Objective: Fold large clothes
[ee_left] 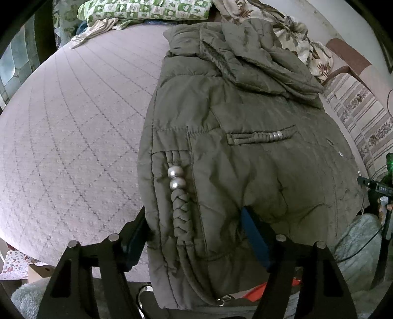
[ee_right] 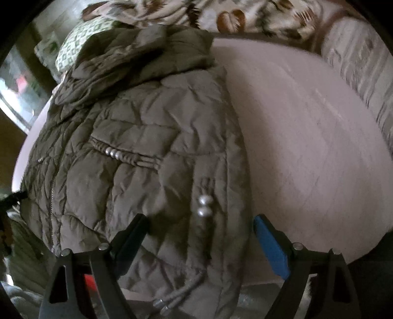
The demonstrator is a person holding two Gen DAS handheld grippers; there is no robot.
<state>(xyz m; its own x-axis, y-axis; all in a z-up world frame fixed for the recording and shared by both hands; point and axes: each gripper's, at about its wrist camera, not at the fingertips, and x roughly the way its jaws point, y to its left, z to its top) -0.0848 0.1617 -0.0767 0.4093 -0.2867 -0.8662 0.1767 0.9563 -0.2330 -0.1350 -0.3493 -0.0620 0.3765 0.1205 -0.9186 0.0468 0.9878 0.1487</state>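
An olive puffer jacket [ee_left: 233, 122] with braided trim and silver beads lies flat on a pinkish quilted bed [ee_left: 73, 135], its hood bunched at the far end. My left gripper [ee_left: 196, 233] points down at the jacket's near left hem. Its jaws stand apart with the padded edge between them, and the blue pad [ee_left: 253, 235] sinks into the fabric. In the right wrist view my right gripper [ee_right: 200, 235] is wide open over the jacket's [ee_right: 135, 122] near right edge. One finger sits above the fabric, and the blue pad [ee_right: 270, 247] is over bare bed [ee_right: 307, 147].
A green-and-white pillow [ee_left: 147, 9] and a leaf-print cloth [ee_left: 299, 41] lie at the head of the bed. A striped cushion [ee_left: 363, 122] runs along the right side. Pale fluffy fabric [ee_left: 356, 245] and something orange [ee_left: 258, 292] sit below the near edge.
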